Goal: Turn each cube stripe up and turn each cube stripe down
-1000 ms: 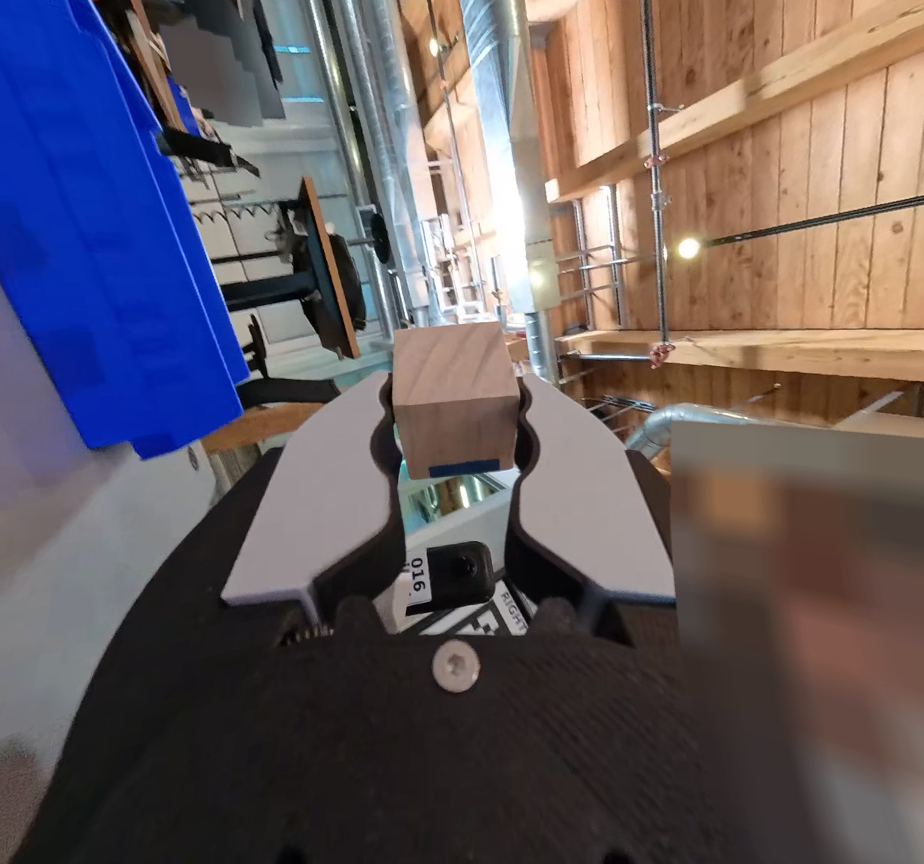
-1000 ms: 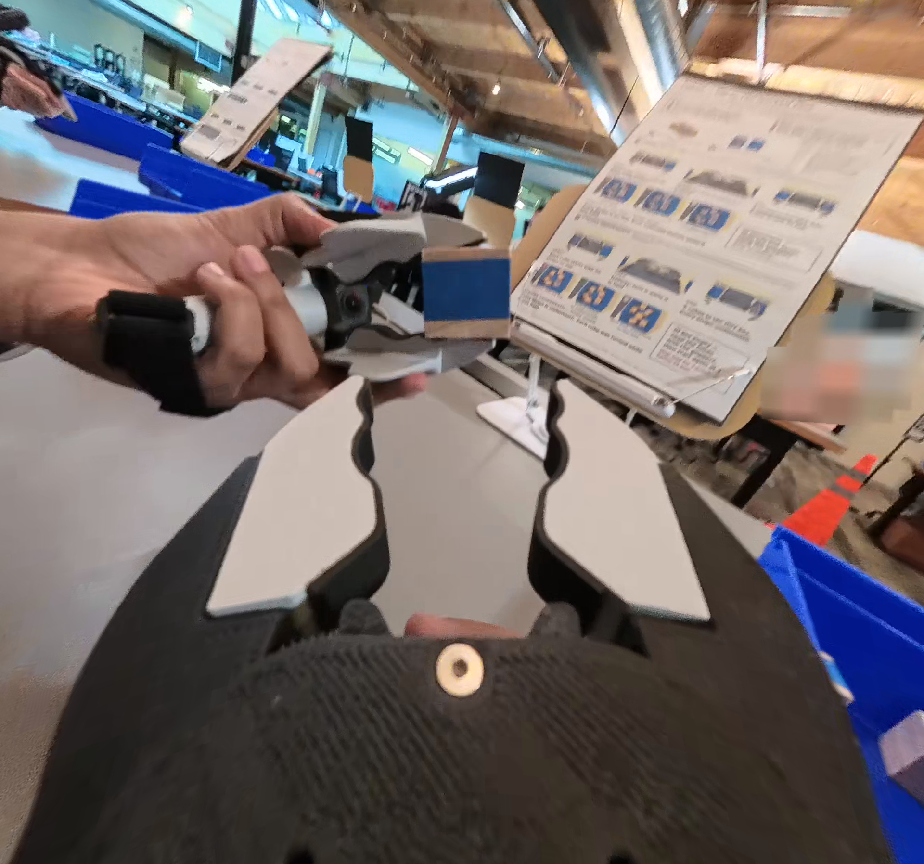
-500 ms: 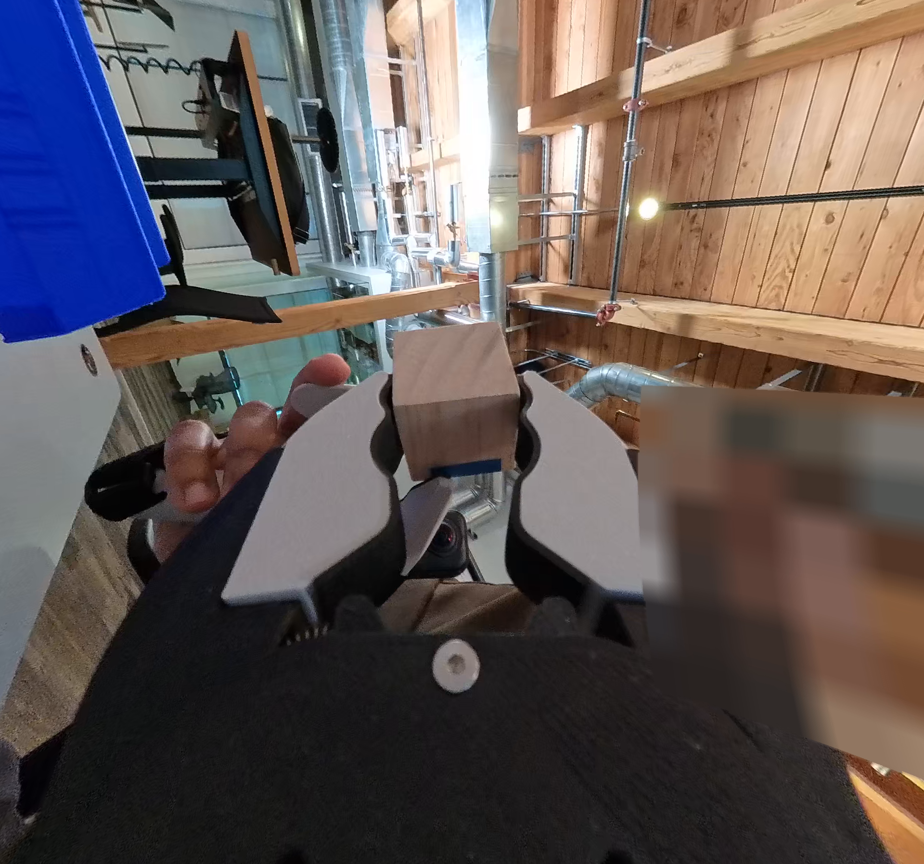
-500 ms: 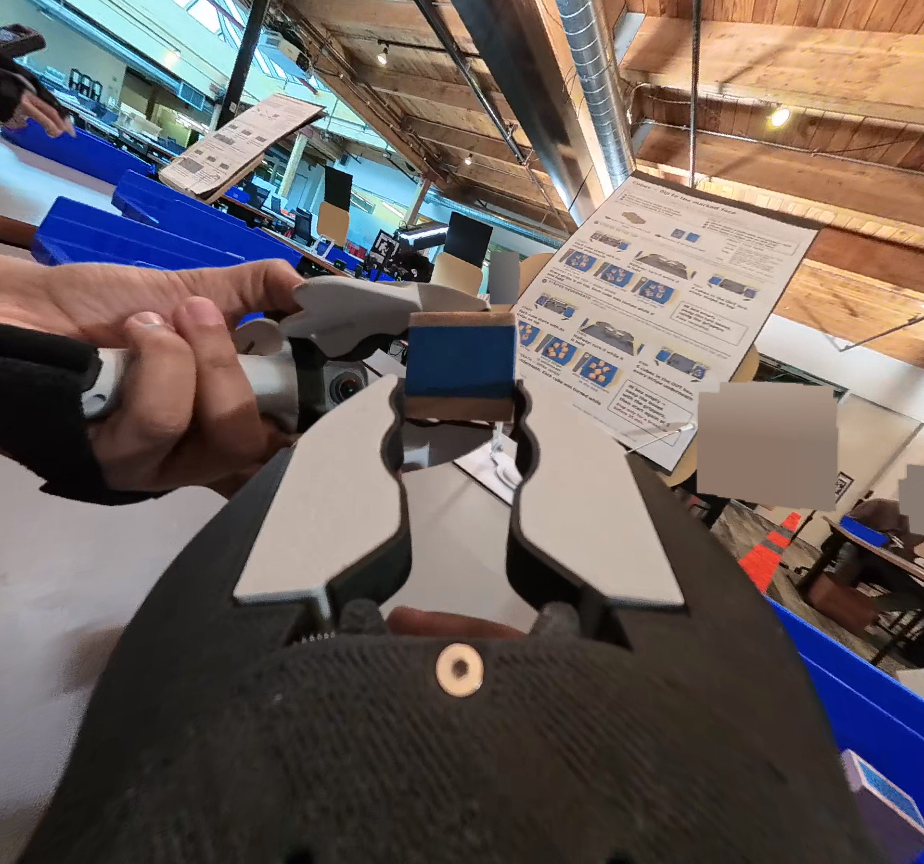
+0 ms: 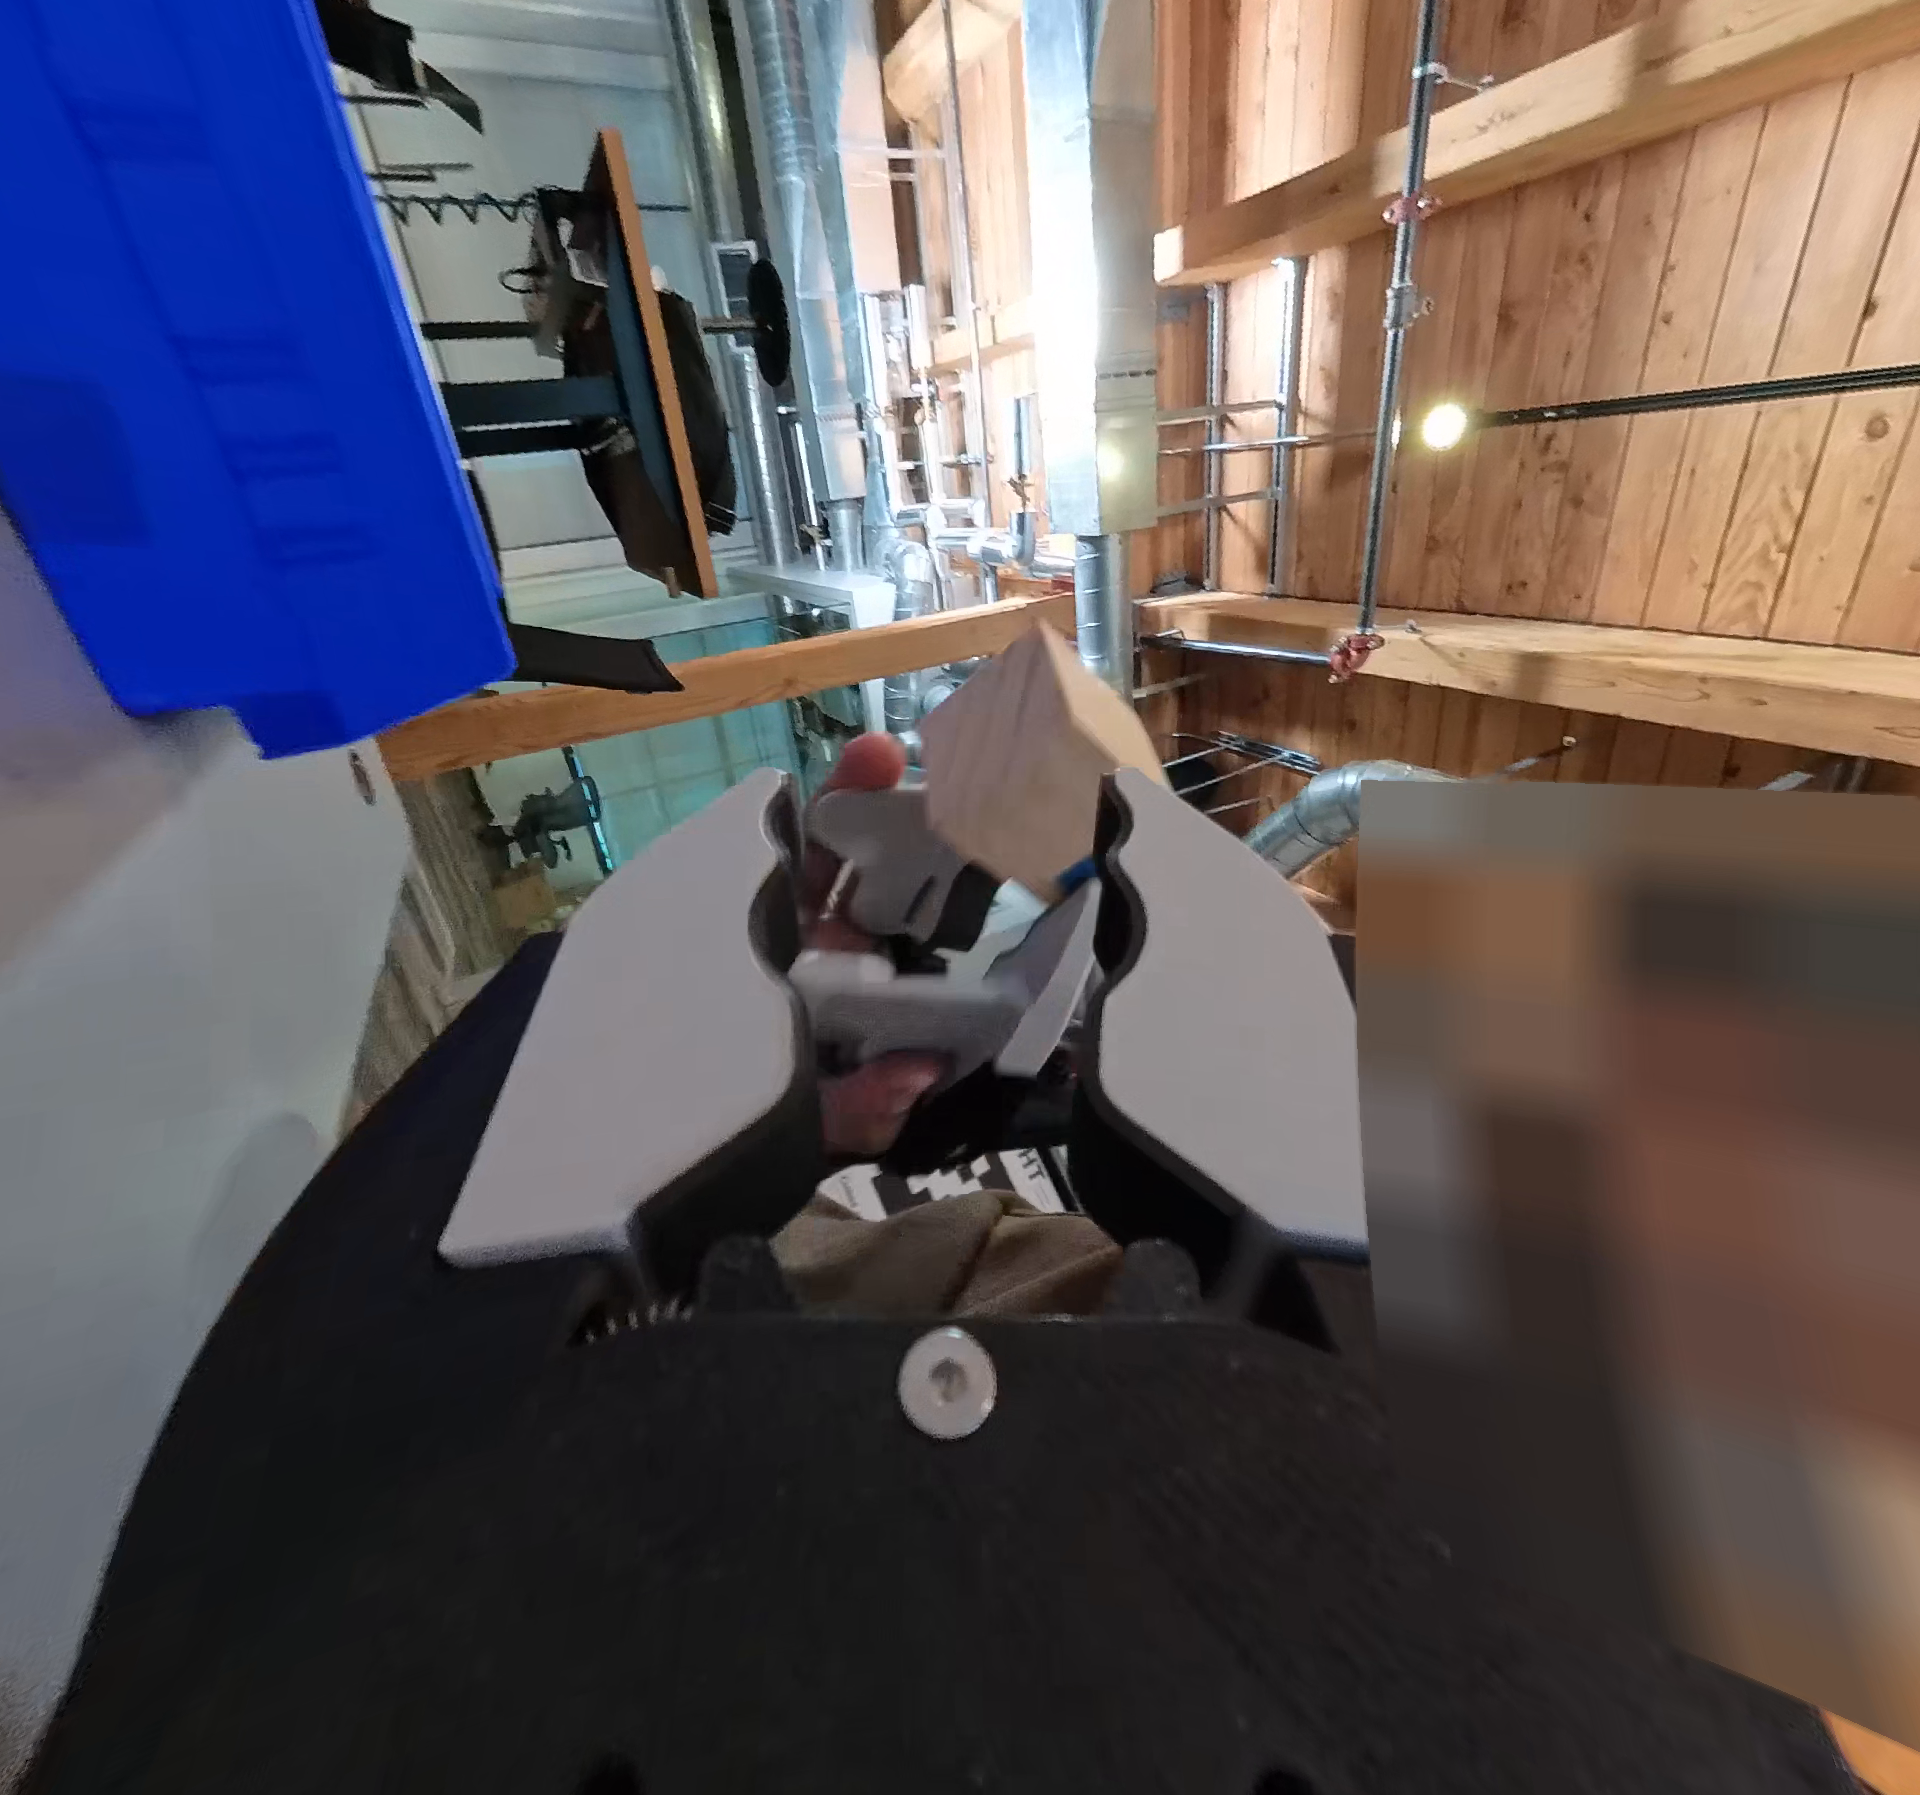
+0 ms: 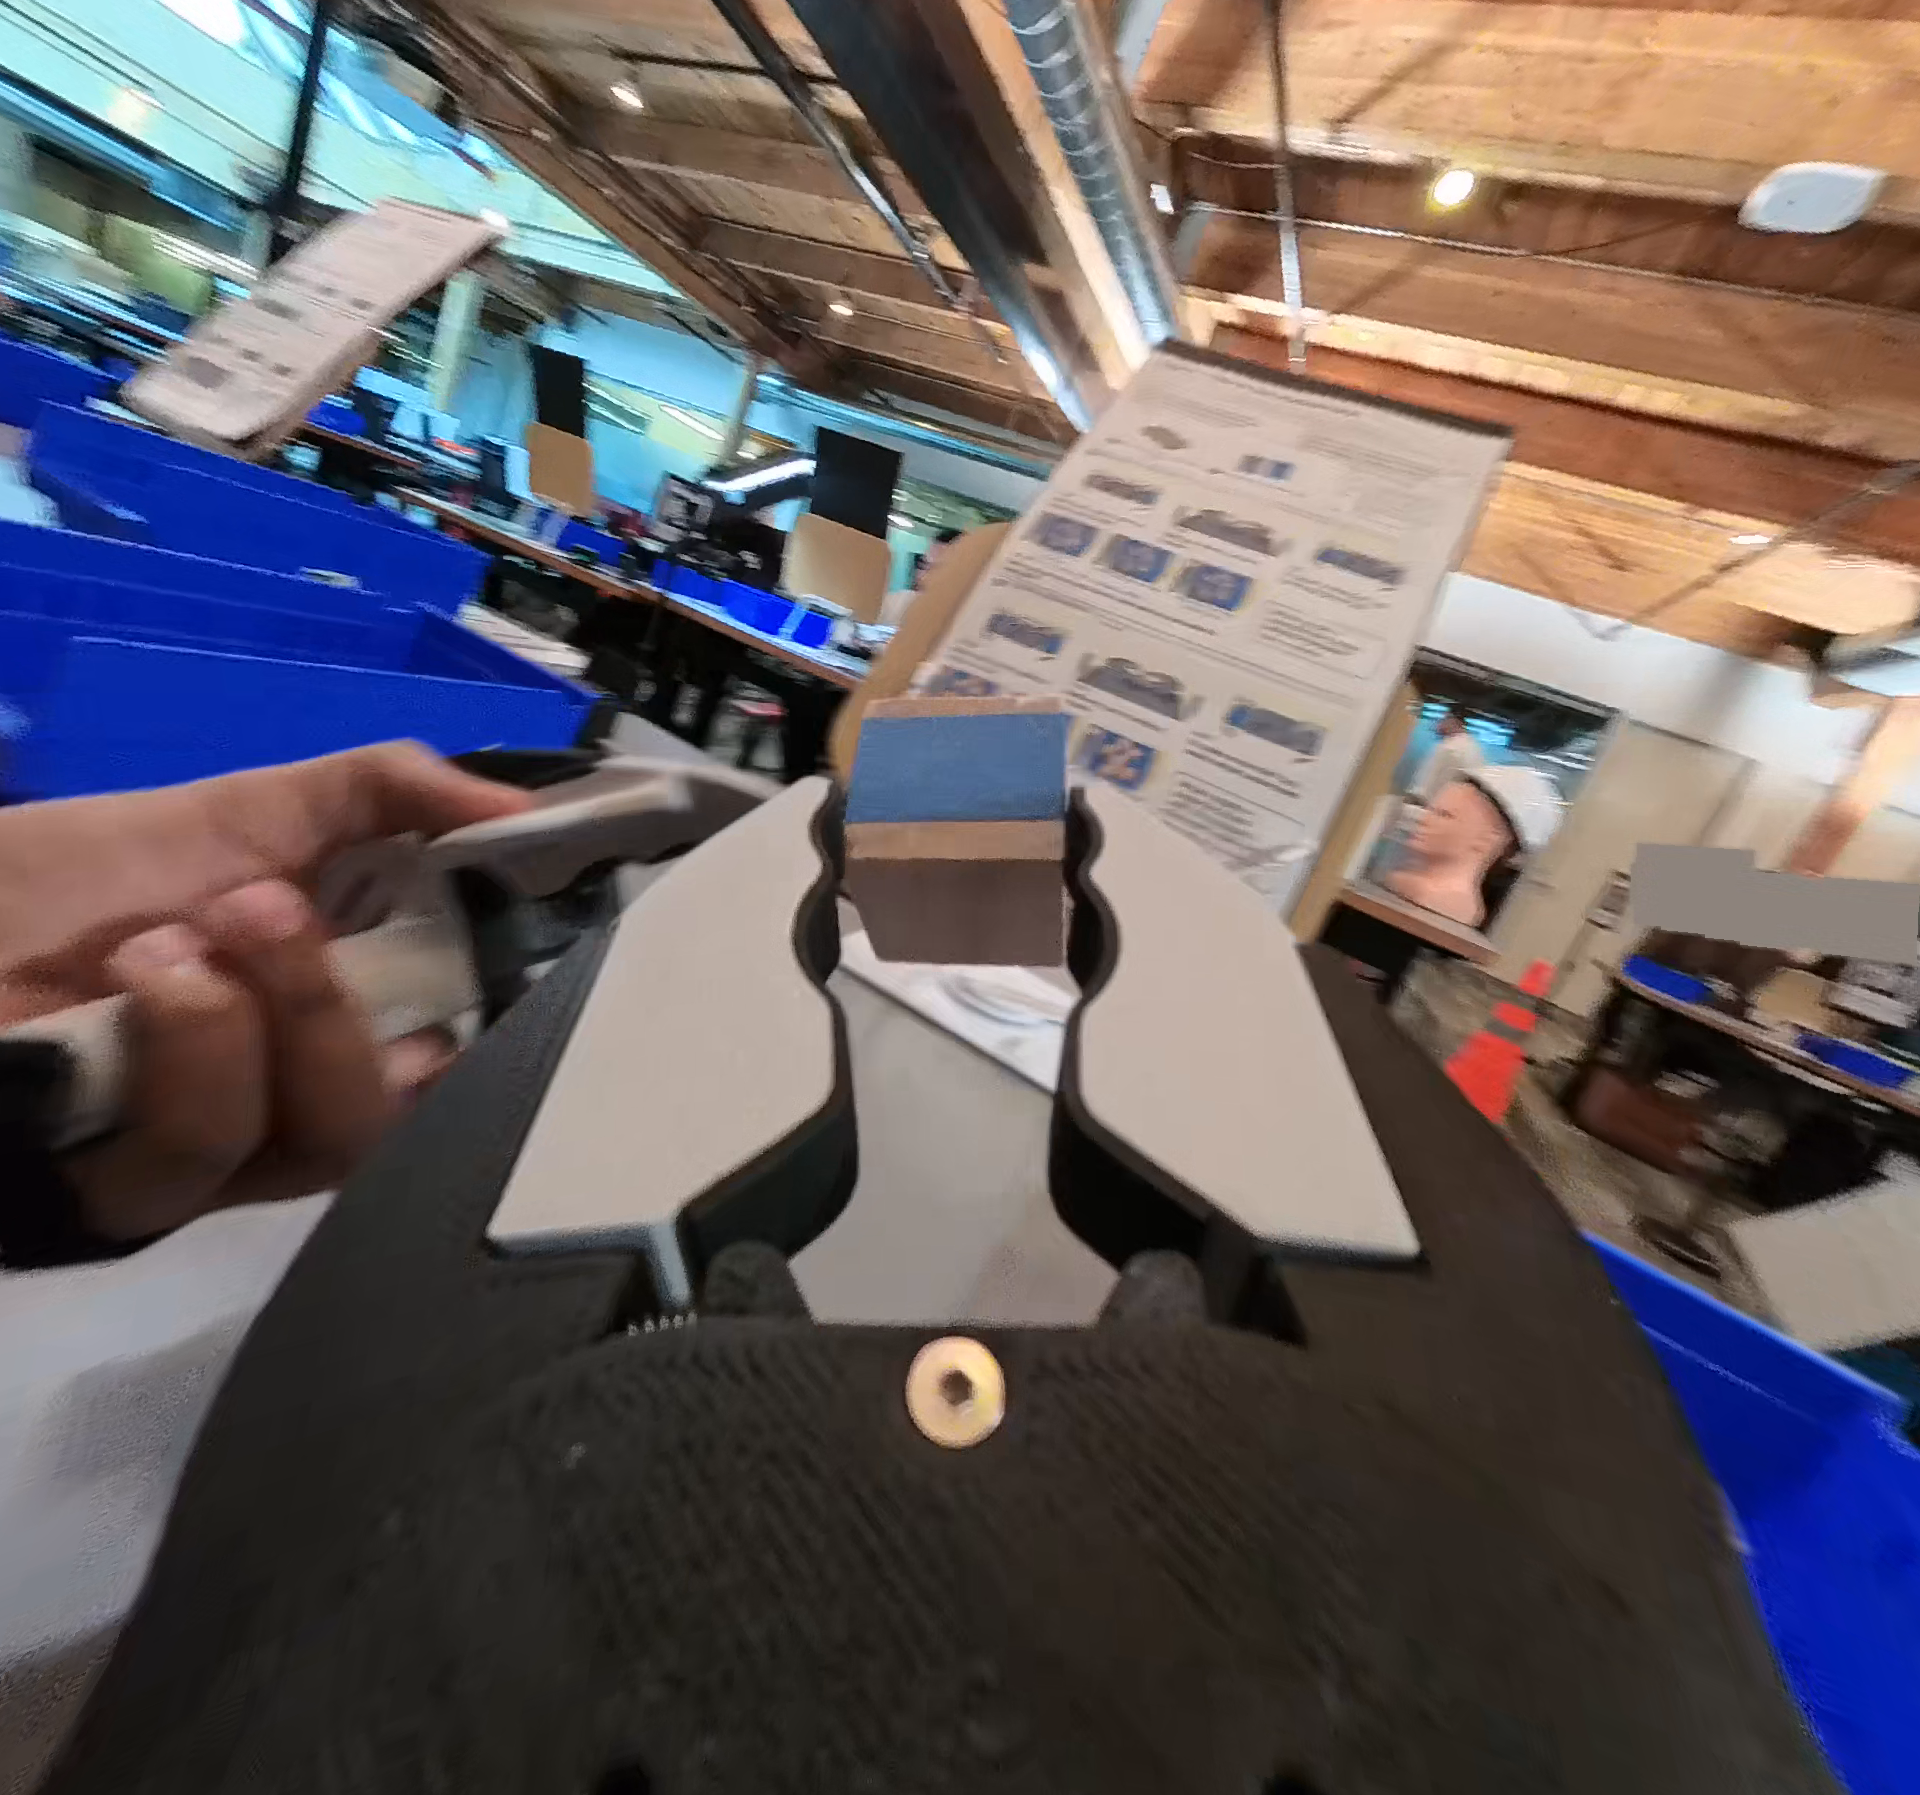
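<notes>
Wooden cube with blue stripe [image 6: 958, 836] clamped between right gripper [image 6: 954, 857] fingers, stripe facing camera; left gripper [image 5: 948, 815] spread open, not gripping.

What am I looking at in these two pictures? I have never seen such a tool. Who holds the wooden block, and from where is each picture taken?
There is no robot here. A person holds a two-finger clamp, called a gripper, in each hand, and each gripper carries a camera that looks forward along its fingers.

The right wrist view looks over the right gripper. Its fingers are shut on a wooden cube, whose blue stripe faces the camera. At the left of that picture, a hand holds the other gripper.

The left wrist view is turned sideways. It looks over the left gripper, which is open. The cube sits tilted just beyond its fingers.

Under the grippers is a grey table. Behind it stand an instruction board and blue bins.
</notes>
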The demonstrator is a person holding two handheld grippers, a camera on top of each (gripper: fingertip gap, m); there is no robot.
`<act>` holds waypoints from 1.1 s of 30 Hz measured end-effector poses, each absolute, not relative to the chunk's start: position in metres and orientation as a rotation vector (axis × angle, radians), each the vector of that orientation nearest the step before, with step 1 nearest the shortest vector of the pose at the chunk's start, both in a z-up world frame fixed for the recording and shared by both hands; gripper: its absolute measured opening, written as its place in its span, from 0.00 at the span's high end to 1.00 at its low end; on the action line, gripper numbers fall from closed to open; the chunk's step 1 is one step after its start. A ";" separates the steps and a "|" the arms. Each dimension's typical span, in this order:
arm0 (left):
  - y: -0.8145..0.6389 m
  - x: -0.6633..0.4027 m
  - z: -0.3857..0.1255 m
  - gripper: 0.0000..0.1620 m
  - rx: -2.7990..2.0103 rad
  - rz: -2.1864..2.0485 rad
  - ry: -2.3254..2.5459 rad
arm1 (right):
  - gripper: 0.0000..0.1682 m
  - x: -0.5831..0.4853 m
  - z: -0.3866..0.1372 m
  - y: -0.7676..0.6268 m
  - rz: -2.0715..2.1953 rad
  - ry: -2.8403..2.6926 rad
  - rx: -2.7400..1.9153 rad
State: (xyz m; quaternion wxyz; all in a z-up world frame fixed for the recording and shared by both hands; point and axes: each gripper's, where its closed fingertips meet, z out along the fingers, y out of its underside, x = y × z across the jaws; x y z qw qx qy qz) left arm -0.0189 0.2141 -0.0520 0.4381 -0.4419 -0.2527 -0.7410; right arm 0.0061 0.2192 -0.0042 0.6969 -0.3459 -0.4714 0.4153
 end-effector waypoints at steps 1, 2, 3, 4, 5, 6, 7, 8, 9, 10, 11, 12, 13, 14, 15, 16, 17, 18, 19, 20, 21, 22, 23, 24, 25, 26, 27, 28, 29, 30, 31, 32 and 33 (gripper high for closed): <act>0.215 -0.021 -0.058 0.66 -1.112 -1.832 -0.632 | 0.75 0.009 0.003 0.230 0.881 -1.021 -0.780; 0.217 -0.023 -0.065 0.67 -1.120 -1.832 -0.641 | 0.75 0.012 0.011 0.243 0.833 -0.991 -0.786; 0.218 -0.025 -0.071 0.67 -1.119 -1.840 -0.655 | 0.75 0.016 0.019 0.259 0.774 -0.962 -0.794; 0.218 -0.027 -0.076 0.67 -1.110 -1.856 -0.669 | 0.75 0.020 0.026 0.278 0.709 -0.936 -0.807; 0.219 -0.028 -0.080 0.67 -1.099 -1.870 -0.683 | 0.75 0.025 0.032 0.300 0.653 -0.903 -0.832; 0.219 -0.028 -0.083 0.68 -1.091 -1.880 -0.696 | 0.75 0.030 0.036 0.324 0.616 -0.870 -0.874; 0.220 -0.027 -0.086 0.69 -1.089 -1.885 -0.703 | 0.75 0.033 0.035 0.351 0.593 -0.843 -0.935; 0.220 -0.026 -0.087 0.69 -1.093 -1.888 -0.701 | 0.75 0.035 0.029 0.379 0.582 -0.827 -1.011; 0.220 -0.023 -0.087 0.69 -1.099 -1.893 -0.692 | 0.75 0.033 0.018 0.406 0.593 -0.833 -1.089; 0.220 -0.021 -0.086 0.69 -1.105 -1.899 -0.677 | 0.75 0.029 0.001 0.431 0.627 -0.865 -1.178; 0.220 -0.019 -0.085 0.69 -1.111 -1.906 -0.662 | 0.75 0.025 -0.018 0.454 0.650 -0.892 -1.272; 0.219 -0.017 -0.084 0.69 -1.117 -1.912 -0.650 | 0.75 0.023 -0.036 0.477 0.655 -0.894 -1.366; 0.220 -0.016 -0.084 0.69 -1.124 -1.915 -0.645 | 0.75 0.021 -0.053 0.497 0.657 -0.892 -1.465; 0.220 -0.016 -0.085 0.69 -1.124 -1.916 -0.646 | 0.75 0.020 -0.069 0.512 0.657 -0.891 -1.554; 0.220 -0.017 -0.085 0.69 -1.122 -1.914 -0.649 | 0.75 0.020 -0.083 0.523 0.647 -0.894 -1.634; 0.220 -0.019 -0.086 0.69 -1.119 -1.910 -0.655 | 0.75 0.020 -0.097 0.532 0.627 -0.907 -1.711; 0.220 -0.021 -0.086 0.70 -1.118 -1.905 -0.663 | 0.75 0.022 -0.113 0.537 0.595 -0.930 -1.798; 0.220 -0.023 -0.087 0.70 -1.115 -1.900 -0.670 | 0.75 0.026 -0.127 0.542 0.563 -0.953 -1.878; 0.220 -0.026 -0.088 0.70 -1.111 -1.895 -0.676 | 0.75 0.029 -0.137 0.545 0.554 -0.959 -1.931; 0.220 -0.028 -0.089 0.70 -1.108 -1.890 -0.682 | 0.75 0.031 -0.145 0.547 0.565 -0.952 -1.974; 0.219 -0.030 -0.091 0.71 -1.107 -1.886 -0.689 | 0.75 0.033 -0.153 0.548 0.584 -0.940 -2.025; 0.219 -0.032 -0.092 0.71 -1.104 -1.884 -0.697 | 0.75 0.035 -0.160 0.549 0.606 -0.929 -2.076; 0.219 -0.034 -0.094 0.71 -1.100 -1.885 -0.705 | 0.75 0.036 -0.165 0.550 0.627 -0.918 -2.118; 0.219 -0.036 -0.096 0.71 -1.095 -1.887 -0.714 | 0.75 0.037 -0.167 0.551 0.644 -0.908 -2.143; 0.219 -0.037 -0.096 0.71 -1.089 -1.889 -0.720 | 0.75 0.038 -0.169 0.552 0.646 -0.894 -2.161; 0.219 -0.039 -0.097 0.71 -1.084 -1.889 -0.724 | 0.75 0.039 -0.171 0.554 0.639 -0.885 -2.175; 0.218 -0.040 -0.097 0.71 -1.082 -1.887 -0.726 | 0.75 0.041 -0.174 0.555 0.624 -0.885 -2.187; 0.218 -0.041 -0.097 0.71 -1.081 -1.885 -0.727 | 0.75 0.043 -0.176 0.557 0.604 -0.885 -2.199; 0.217 -0.042 -0.097 0.71 -1.080 -1.882 -0.728 | 0.75 0.044 -0.179 0.559 0.585 -0.888 -2.208; 0.217 -0.043 -0.098 0.71 -1.079 -1.880 -0.730 | 0.75 0.045 -0.182 0.561 0.573 -0.894 -2.211; 0.217 -0.044 -0.098 0.71 -1.077 -1.877 -0.734 | 0.75 0.045 -0.184 0.562 0.567 -0.897 -2.209; 0.216 -0.045 -0.099 0.71 -1.075 -1.876 -0.739 | 0.75 0.046 -0.186 0.563 0.562 -0.896 -2.215; 0.216 -0.047 -0.099 0.71 -1.071 -1.874 -0.744 | 0.75 0.047 -0.189 0.564 0.553 -0.896 -2.228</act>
